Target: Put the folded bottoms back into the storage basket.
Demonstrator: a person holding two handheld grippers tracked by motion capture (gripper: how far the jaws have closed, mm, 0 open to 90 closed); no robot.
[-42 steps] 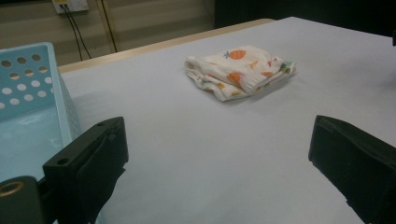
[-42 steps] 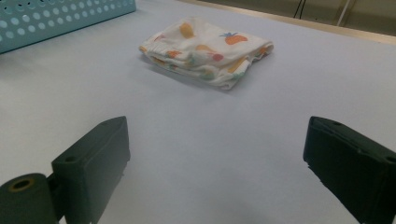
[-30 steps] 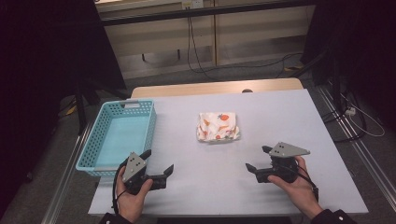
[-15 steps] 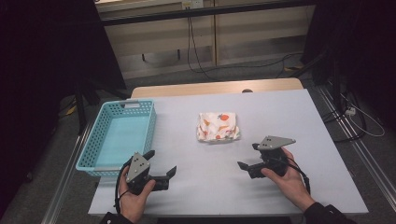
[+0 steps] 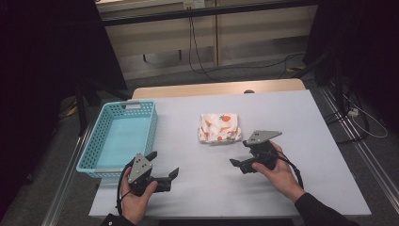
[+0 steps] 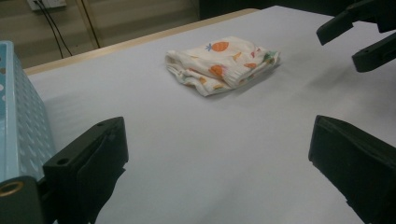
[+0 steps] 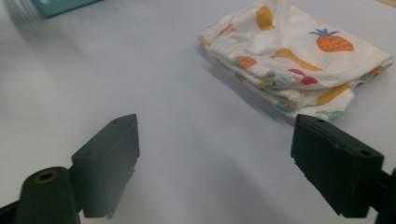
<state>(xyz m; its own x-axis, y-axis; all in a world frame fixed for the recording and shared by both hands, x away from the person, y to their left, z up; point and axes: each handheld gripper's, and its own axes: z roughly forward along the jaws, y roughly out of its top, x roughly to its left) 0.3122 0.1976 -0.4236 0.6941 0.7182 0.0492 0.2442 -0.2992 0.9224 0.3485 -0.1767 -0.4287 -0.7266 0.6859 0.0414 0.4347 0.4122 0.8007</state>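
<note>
Right gripper (image 5: 241, 155) nearing the folded cloth (image 5: 219, 127), jaws wide and just narrowing slightly, nothing between them.
Left gripper (image 5: 163, 165), jaws wide, is sitting by the basket (image 5: 101, 155); its view is showing perforated walls.

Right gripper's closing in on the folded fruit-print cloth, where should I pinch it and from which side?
Best guess: take the folded cloth at its near edge, the thick stacked fold facing the right gripper. Come in low across the table from the person's side. The cloth lies flat, so a top grab may lift one layer only; the raised edge gives the open jaws something to close around.
</note>
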